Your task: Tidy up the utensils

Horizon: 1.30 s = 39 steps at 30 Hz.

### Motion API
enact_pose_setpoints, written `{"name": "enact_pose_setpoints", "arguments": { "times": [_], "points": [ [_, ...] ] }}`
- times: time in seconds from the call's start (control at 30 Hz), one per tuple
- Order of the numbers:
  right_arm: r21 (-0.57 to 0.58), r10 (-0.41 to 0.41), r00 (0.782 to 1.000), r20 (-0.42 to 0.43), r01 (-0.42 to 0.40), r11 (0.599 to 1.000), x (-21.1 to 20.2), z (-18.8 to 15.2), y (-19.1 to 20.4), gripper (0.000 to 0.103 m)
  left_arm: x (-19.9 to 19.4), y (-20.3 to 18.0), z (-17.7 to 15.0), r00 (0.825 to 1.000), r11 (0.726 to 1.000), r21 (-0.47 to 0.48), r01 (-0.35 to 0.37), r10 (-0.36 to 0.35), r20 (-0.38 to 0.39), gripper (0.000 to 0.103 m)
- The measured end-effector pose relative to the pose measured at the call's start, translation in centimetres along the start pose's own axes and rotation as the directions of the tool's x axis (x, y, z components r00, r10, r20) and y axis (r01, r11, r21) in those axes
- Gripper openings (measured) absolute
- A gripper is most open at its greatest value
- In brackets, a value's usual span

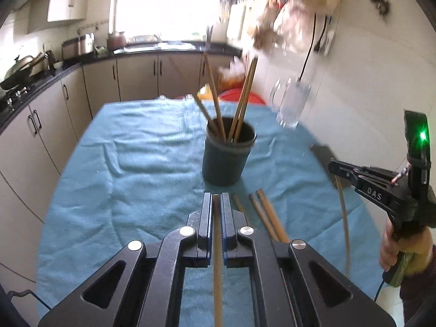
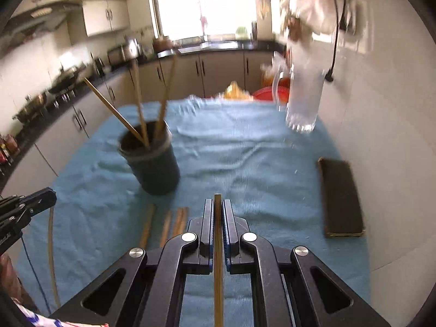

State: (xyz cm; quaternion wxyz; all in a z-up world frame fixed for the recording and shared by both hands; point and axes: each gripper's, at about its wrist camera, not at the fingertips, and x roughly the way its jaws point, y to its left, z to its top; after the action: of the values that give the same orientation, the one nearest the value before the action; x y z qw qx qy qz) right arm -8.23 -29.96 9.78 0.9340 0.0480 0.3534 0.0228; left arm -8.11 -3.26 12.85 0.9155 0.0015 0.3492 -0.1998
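On the blue cloth (image 1: 141, 163), seen from the left wrist, the dark cup (image 1: 227, 155) already stands with several chopsticks upright in it, so the sorting looks partly done. Loose chopsticks (image 1: 268, 215) lie just in front of the cup, waiting. The left gripper (image 1: 216, 204) is clamped on one chopstick (image 1: 217, 245); the right gripper (image 1: 333, 167) off to the side is closed on another.

From the right wrist, the right gripper (image 2: 218, 209) pinches its chopstick (image 2: 218, 259) lengthwise between the fingers, short of the cup (image 2: 152, 163). Four or so loose sticks (image 2: 174, 223) remain on the cloth, though blur makes the count unsure. A clear glass mug (image 2: 302, 100) stands apart, seemingly empty
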Motion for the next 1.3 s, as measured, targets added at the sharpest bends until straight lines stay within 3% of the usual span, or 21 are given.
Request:
{"name": "enact_pose_setpoints", "arguments": {
  "times": [0.33, 0.73, 1.07, 1.3],
  "points": [
    [-0.061, 0.013, 0.990, 0.142, -0.004, 0.998, -7.7, -0.7, 2.8, 0.005, -7.2, -2.6, -1.5, 0.988, 0.997, 0.063, -0.049, 0.039, 0.152, 0.005],
    [-0.082, 0.041, 0.977, 0.211, -0.024, 0.996, -11.5, -0.7, 4.1, 0.005, -12.8, -3.2, -2.2, 0.967, 0.998, 0.057, -0.001, -0.014, 0.253, 0.004],
    [-0.088, 0.055, 0.969, 0.239, -0.035, 0.995, -11.8, 0.5, 4.4, 0.005, -13.0, -3.0, 0.0, 0.955, 0.999, 0.038, 0.015, -0.026, 0.295, 0.004],
    [-0.090, 0.065, 0.962, 0.265, -0.042, 0.995, -11.8, 3.2, 4.5, 0.005, -12.0, -3.0, 3.0, 0.953, 0.999, 0.037, 0.017, -0.028, 0.303, 0.004]
  ]
}}
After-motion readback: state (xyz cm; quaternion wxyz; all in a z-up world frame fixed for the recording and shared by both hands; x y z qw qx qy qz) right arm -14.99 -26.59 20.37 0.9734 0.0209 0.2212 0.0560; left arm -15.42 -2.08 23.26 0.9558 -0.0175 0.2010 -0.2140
